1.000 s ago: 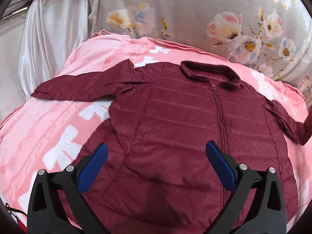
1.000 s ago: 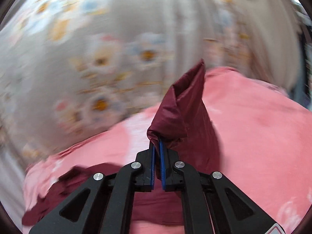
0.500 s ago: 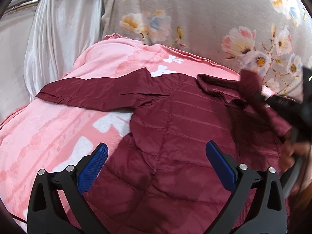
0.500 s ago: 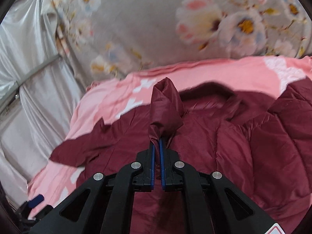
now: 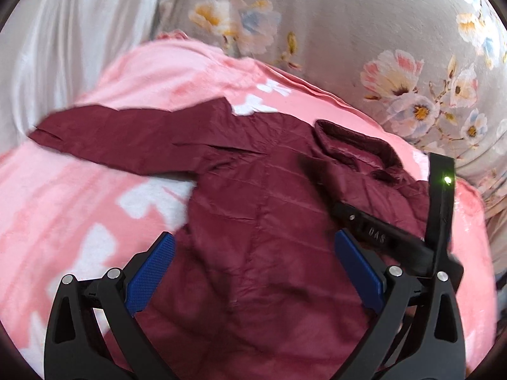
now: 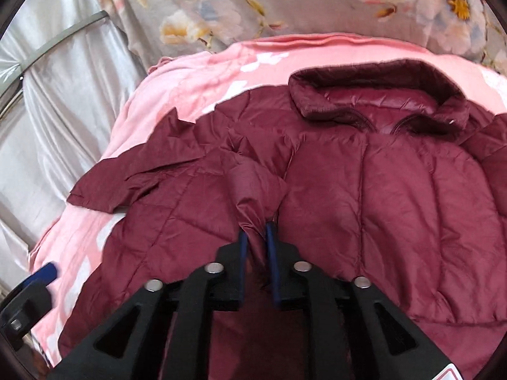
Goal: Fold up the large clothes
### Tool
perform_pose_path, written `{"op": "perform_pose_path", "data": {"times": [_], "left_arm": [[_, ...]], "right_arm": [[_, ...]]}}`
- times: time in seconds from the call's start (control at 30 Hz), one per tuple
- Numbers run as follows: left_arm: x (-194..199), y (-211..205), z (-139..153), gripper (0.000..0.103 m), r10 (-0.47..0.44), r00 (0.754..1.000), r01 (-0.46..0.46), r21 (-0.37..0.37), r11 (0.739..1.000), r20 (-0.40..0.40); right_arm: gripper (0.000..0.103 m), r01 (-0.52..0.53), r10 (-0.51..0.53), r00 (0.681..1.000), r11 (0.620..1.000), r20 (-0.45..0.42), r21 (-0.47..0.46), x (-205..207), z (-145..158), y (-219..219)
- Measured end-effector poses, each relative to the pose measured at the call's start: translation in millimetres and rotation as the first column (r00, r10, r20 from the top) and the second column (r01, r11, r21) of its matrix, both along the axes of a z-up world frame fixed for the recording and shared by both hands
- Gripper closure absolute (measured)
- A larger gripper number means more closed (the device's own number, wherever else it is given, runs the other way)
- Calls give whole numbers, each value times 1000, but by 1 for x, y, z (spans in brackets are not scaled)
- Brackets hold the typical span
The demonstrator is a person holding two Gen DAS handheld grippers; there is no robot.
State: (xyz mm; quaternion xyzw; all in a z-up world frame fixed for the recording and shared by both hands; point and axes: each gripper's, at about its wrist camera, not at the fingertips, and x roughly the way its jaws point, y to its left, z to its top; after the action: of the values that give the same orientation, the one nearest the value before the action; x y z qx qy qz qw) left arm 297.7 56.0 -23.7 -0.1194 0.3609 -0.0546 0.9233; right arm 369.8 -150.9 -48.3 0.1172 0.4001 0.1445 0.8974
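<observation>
Jacket (image 5: pixel 263 221), a dark maroon quilted puffer with stitched channels and a centre zip, lay front-up on the pink blanket (image 5: pixel 79 196) printed with white shapes. Its stand-up collar (image 6: pixel 380 95) sat at the far end of the jacket, nearest the grey floral fabric (image 5: pixel 348 15), and showed a shinier lining inside. The jacket's left sleeve (image 5: pixel 120 136) stretched flat away from the body toward the silvery curtain (image 6: pixel 63 110), its fabric creased and wrinkled. The jacket's right sleeve (image 6: pixel 253 190) had been brought across the chest, and its cuff end rose in a bunched peak over the middle of the jacket.

The right gripper (image 6: pixel 255 237) hung just above the jacket's chest. Its jaws had just been opening, and they stood slightly apart with the cuff fabric still between the blue pads (image 6: pixel 242 247); whether the pads still pressed it could not be told for sure, though a gap showed at one side.

The left gripper (image 5: pixel 250 269) hovered over the jacket's lower half, jaws wide apart and holding nothing.
</observation>
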Motion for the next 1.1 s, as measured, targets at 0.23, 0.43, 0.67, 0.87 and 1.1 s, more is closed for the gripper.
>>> {"op": "perform_pose_path", "data": {"times": [0.23, 0.43, 0.67, 0.87, 1.1], "left_arm": [[56, -23, -27, 5, -85, 987, 56, -200, 978, -139], [98, -53, -54, 6, -94, 968, 40, -223, 974, -234], [118, -59, -52, 84, -72, 969, 24, -198, 980, -238], [118, -33, -31, 98, 11, 986, -35, -146, 989, -164], [118, -29, -44, 98, 20, 983, -40, -104, 994, -183]], "right_arm": [[53, 152, -152, 984, 988, 97, 9, -72, 29, -70], [52, 406, -408, 913, 899, -23, 164, -126, 7, -189], [53, 501, -490, 863, 795, -125, 341, -127, -18, -249], [53, 562, -554, 821, 738, -140, 374, -108, -32, -279], [100, 593, -620, 782, 706, -66, 388, -112, -27, -291]]}}
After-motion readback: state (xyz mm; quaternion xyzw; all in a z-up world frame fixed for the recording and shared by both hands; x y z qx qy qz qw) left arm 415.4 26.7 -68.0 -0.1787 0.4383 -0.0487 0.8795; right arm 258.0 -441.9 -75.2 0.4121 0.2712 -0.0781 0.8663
